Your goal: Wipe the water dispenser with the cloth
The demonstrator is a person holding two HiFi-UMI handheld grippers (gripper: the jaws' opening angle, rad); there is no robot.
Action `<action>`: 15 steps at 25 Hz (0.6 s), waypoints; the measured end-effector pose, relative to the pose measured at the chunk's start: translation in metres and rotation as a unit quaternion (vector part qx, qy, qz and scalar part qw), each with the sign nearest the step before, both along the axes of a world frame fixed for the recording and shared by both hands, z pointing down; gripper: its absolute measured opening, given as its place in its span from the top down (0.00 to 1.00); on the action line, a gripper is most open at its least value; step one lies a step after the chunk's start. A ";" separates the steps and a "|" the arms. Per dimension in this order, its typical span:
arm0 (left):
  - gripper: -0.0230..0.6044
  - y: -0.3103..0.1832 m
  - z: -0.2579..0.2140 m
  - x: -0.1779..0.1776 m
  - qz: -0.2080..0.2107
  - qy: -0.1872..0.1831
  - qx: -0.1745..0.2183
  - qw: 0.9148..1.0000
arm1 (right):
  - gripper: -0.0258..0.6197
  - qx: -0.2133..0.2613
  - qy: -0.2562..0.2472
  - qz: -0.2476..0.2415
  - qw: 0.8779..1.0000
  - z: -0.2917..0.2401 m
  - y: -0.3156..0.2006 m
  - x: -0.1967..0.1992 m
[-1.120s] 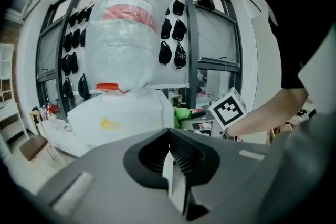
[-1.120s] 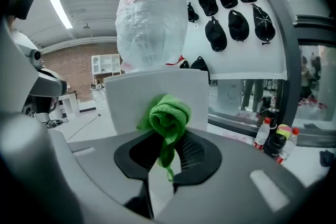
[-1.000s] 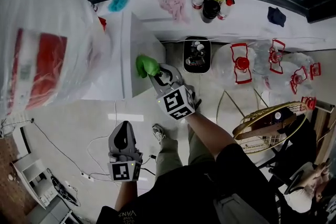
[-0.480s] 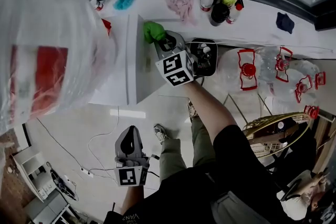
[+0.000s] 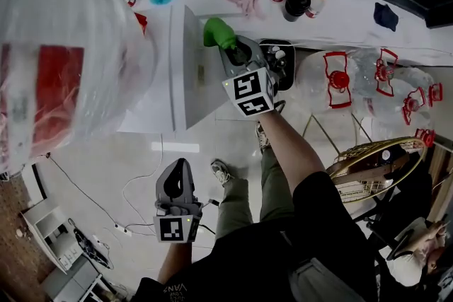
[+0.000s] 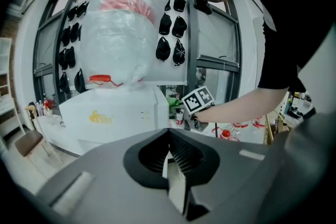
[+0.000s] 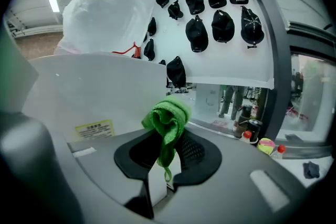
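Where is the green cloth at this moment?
Head view, upper centre: the green cloth is clamped in the right tongs, beside the side panel of the white water dispenser.

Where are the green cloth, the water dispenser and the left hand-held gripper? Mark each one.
green cloth (image 7: 168, 115), right gripper view, on its bunched top fold.
water dispenser (image 6: 126, 107), left gripper view, on its white body.
left hand-held gripper (image 5: 181, 166), head view, between its fingertips.

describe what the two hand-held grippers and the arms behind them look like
Both the left hand-held gripper and the right hand-held gripper are grey moulded shells with black ribbed insides. Each carries a white cube with black square markers. The person wears a black short-sleeved top.
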State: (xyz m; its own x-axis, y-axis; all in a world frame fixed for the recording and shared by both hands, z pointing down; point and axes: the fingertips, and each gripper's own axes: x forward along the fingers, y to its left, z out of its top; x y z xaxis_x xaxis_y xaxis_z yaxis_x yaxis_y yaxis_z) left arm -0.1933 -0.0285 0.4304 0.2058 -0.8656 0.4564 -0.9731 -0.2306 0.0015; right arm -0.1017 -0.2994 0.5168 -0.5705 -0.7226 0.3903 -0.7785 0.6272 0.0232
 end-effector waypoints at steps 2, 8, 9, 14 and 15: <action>0.96 -0.004 -0.001 0.001 0.017 0.000 0.003 1.000 | 0.84 0.000 0.001 0.003 1.000 0.004 0.026 0.006; 0.96 -0.003 -0.001 0.013 0.077 -0.005 0.000 0.997 | 0.84 -0.020 0.006 -0.014 1.000 0.029 0.126 0.010; 0.96 -0.004 -0.001 0.016 0.088 -0.006 0.001 0.996 | 0.84 -0.024 0.008 -0.020 0.999 0.033 0.141 0.008; 0.96 -0.004 0.000 0.023 0.110 -0.008 0.006 0.994 | 0.84 -0.048 -0.005 -0.051 0.998 0.045 0.198 -0.008; 0.96 -0.004 0.000 0.024 0.114 -0.009 0.007 0.993 | 0.84 -0.053 -0.008 -0.059 0.997 0.047 0.205 -0.013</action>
